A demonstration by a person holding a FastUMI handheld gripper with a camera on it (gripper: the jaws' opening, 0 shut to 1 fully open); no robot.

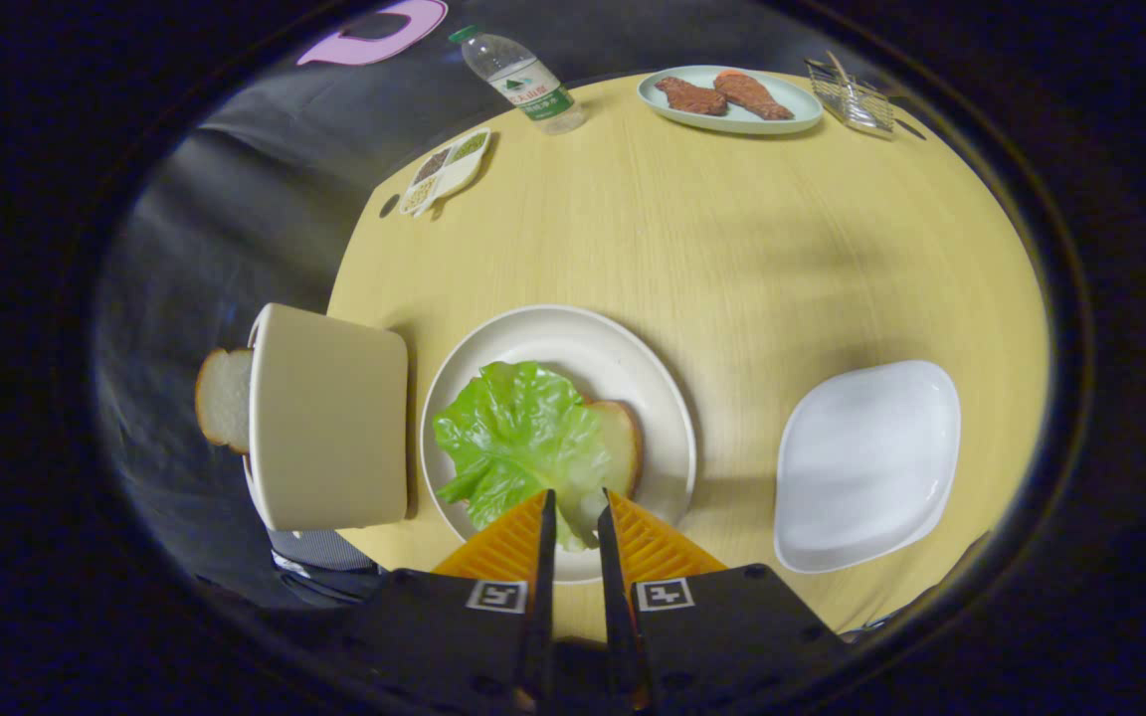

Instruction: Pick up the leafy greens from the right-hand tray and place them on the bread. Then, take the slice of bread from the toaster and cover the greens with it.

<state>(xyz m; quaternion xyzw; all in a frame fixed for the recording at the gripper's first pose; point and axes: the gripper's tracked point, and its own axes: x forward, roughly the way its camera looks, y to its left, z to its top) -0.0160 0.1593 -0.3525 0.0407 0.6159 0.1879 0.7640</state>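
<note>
A green lettuce leaf (518, 438) lies over a slice of bread (621, 438) on the round cream plate (553, 333). The leaf's near edge runs in between my fingertips. My gripper (576, 497) stands over the plate's near rim with only a narrow gap, both fingers pressing on that edge of the leaf. A cream toaster (329, 418) stands just left of the plate. A second slice of bread (225, 398) sticks out of its far side. The white tray (866, 462) right of the plate holds nothing.
At the table's far side are a water bottle (523, 80), a small divided dish of seasonings (446, 169), a pale green plate with meat pieces (727, 99) and a wire rack (852, 99). Bare yellow tabletop (732, 249) lies between them and the plate.
</note>
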